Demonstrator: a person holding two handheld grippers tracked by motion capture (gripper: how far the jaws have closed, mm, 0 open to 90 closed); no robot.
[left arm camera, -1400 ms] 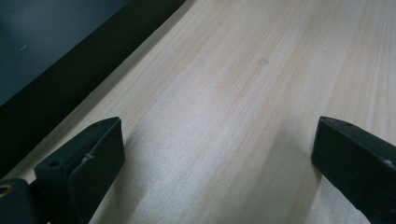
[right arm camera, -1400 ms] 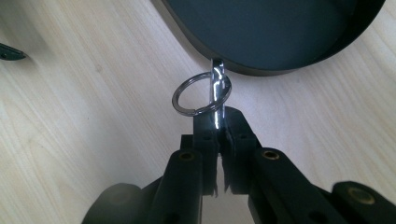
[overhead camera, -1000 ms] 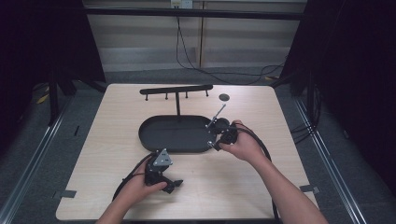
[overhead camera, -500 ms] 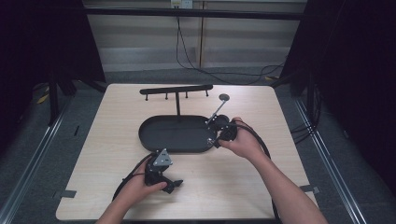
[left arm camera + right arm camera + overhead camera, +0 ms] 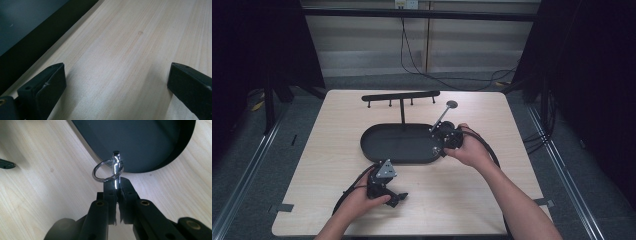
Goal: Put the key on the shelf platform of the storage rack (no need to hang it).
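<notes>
A slim metal utensil (image 5: 443, 118) with a round flat end slants up over the right end of the black oval tray (image 5: 397, 145). My right gripper (image 5: 438, 144) is shut on its shiny handle (image 5: 116, 167), and a steel split ring (image 5: 107, 171) hangs from the handle's tip just over the tray's rim (image 5: 140, 142). The jaws of my right gripper (image 5: 117, 186) are pressed together around the handle. My left gripper (image 5: 394, 197) rests near the table's front edge, held by the person's left hand. It is open (image 5: 116, 85), with bare wood between its jaws.
A black T-shaped hook rack (image 5: 401, 96) rises from the tray's far side, with short pegs under its bar. The light wooden table (image 5: 125, 37) has dark floor beyond its edges. Cables trail from both grippers toward the person.
The right hand has edged slightly toward the tray with the utensil still held. The left gripper has stayed where it was.
</notes>
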